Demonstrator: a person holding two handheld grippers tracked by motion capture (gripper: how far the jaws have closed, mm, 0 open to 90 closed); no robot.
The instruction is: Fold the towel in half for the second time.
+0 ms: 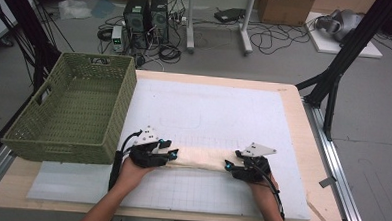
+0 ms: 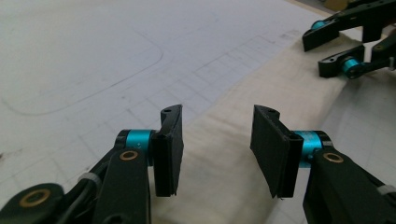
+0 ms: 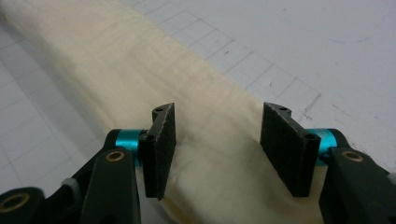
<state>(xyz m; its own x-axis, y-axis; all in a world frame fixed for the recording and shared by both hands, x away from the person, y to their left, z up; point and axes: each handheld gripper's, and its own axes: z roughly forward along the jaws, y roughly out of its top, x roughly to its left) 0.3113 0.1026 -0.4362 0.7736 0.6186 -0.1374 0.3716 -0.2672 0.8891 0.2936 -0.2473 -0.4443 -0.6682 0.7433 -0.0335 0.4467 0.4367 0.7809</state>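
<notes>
Grey floor strewn with cables and computer towers lies beyond your wooden table (image 1: pixel 310 145), which carries a white gridded mat (image 1: pixel 209 116) and, on its left edge, a green woven basket (image 1: pixel 74 110).

Your cream cloth (image 1: pixel 200 158) is folded into a long, narrow strip on the near half of the mat. Its long axis runs left to right across the table, parallel to the near edge, one end pointing toward the basket side and the other toward the table's right side.

Your left gripper (image 1: pixel 172 154) sits at the strip's left end. In the left gripper view (image 2: pixel 217 149) its jaws stand spread with a clear gap, the cloth (image 2: pixel 261 93) lying between and below them and stretching away toward your other gripper (image 2: pixel 348 44); the pads are not pressing on the fabric.

Your right gripper (image 1: pixel 228 165) sits at the strip's right end. In the right gripper view (image 3: pixel 217 149) its jaws are likewise spread, straddling the end of the cloth (image 3: pixel 140 70), which runs away diagonally to the upper left. The fabric bunches slightly between the pads, but they do not pinch it.
</notes>
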